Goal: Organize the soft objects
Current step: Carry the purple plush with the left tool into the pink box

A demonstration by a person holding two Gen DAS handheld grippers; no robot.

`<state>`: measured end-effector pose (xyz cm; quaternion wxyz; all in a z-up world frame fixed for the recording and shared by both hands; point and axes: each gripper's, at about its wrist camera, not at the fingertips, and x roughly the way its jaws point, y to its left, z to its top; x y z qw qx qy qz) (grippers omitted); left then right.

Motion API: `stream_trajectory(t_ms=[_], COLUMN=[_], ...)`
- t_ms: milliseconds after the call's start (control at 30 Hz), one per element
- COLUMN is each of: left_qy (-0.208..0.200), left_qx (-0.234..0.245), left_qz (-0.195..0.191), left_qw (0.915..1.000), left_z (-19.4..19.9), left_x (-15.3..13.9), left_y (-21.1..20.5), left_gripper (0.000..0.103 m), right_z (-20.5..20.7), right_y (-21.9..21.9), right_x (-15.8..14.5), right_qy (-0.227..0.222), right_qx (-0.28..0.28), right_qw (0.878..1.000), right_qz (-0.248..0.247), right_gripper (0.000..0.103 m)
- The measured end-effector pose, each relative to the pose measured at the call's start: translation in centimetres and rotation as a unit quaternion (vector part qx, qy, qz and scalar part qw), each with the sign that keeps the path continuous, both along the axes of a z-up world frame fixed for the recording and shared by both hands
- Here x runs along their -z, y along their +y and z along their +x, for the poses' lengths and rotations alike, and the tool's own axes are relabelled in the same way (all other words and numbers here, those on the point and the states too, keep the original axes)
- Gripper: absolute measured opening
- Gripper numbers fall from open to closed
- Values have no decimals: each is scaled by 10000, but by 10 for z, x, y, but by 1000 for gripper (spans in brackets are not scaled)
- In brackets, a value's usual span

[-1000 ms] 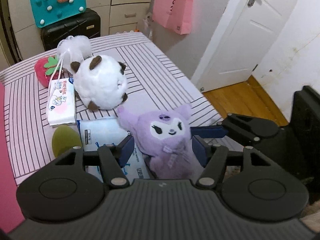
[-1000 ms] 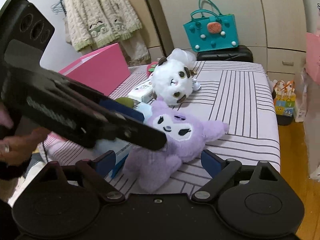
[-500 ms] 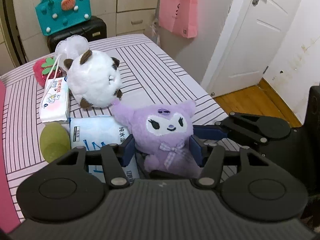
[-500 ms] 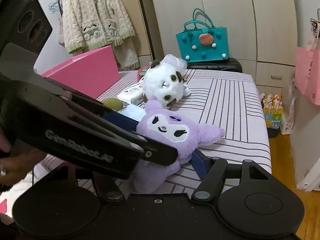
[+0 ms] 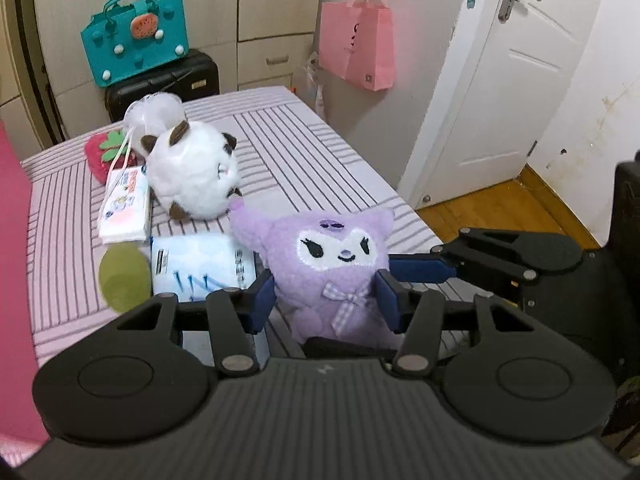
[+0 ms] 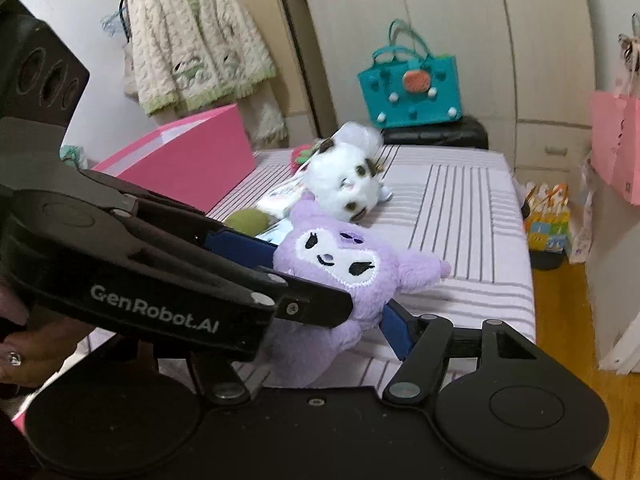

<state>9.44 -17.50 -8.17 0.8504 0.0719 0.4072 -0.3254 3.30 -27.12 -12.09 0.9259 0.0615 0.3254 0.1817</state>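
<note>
— Purple plush (image 5: 334,268), where is it?

— Above the striped bed (image 5: 288,160), near the white plush (image 5: 192,178). My left gripper (image 5: 326,294) squeezes its body; my right gripper (image 6: 360,320) seems open beside it.

— Next?

— Probably carrying it toward the pink box (image 6: 192,160), gently.

Showing matte black housings on both tongs, left tongs (image 5: 326,296) and right tongs (image 6: 320,320), each with a ribbed near body and two round discs. Carrying black linkage bars pinned with silver rivets, ending in dark blue pads (image 5: 386,294). Bearing white "GenRobot.AI" lettering (image 6: 154,308) and small screws along one side. Wearing a small stone ring on a bare-skinned hand (image 6: 28,344) at near left.
</note>
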Motion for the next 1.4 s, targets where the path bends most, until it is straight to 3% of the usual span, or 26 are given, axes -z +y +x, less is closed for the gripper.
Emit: stream_trajectory(t_ms=[267, 533, 967, 1400], left_qy=[570, 972, 1172, 926], left_qx=[-43, -213, -773, -1210], left_qz=[-43, -224, -367, -632], left_qw=[9984, 9948, 9894, 9863], left_z=[-16, -34, -60, -74], left_x=[-18, -44, -81, -108], left_y=[25, 72, 153, 215], left_gripper=[52, 52, 51, 52], right_z=[-14, -29, -29, -13], right_y=[21, 52, 121, 177], right_x=[-27, -55, -95, -134], right_qy=[450, 593, 805, 898], right_qx=[-457, -1061, -2100, -2735], right_qw=[9977, 9923, 9739, 9562], right_qz=[-219, -225, -297, -534], right_gripper=[72, 72, 73, 73])
